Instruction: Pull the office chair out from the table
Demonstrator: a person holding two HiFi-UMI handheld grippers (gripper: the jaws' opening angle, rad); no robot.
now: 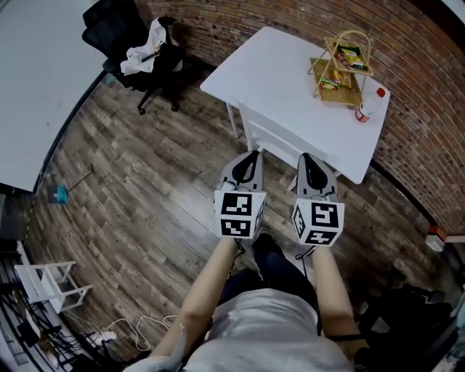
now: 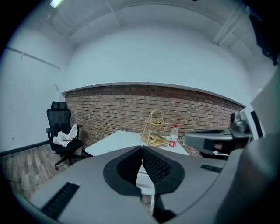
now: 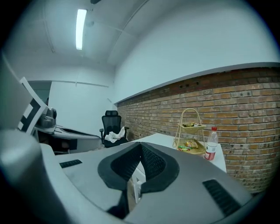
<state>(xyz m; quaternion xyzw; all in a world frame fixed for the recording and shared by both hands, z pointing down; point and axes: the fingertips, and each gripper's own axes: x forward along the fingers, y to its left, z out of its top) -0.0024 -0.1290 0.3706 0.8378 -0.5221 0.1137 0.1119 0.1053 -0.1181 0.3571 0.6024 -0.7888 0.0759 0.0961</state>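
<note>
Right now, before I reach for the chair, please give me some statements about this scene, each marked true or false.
1. The office chair is tucked under the table. False: it stands apart from it, by the brick wall.
2. A white cloth lies on the chair's seat. True.
3. The left gripper holds the bottle. False: its jaws are shut on nothing; the bottle stands on the table.
4. The right gripper's jaws are shut. True.

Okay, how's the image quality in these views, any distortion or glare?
Head view: sharp and evenly lit, but the fisheye bows the brick wall and wooden floor. Left gripper view: the wall curves into an arc, corners vignette black. Right gripper view: the ceiling light is blown out white.
</note>
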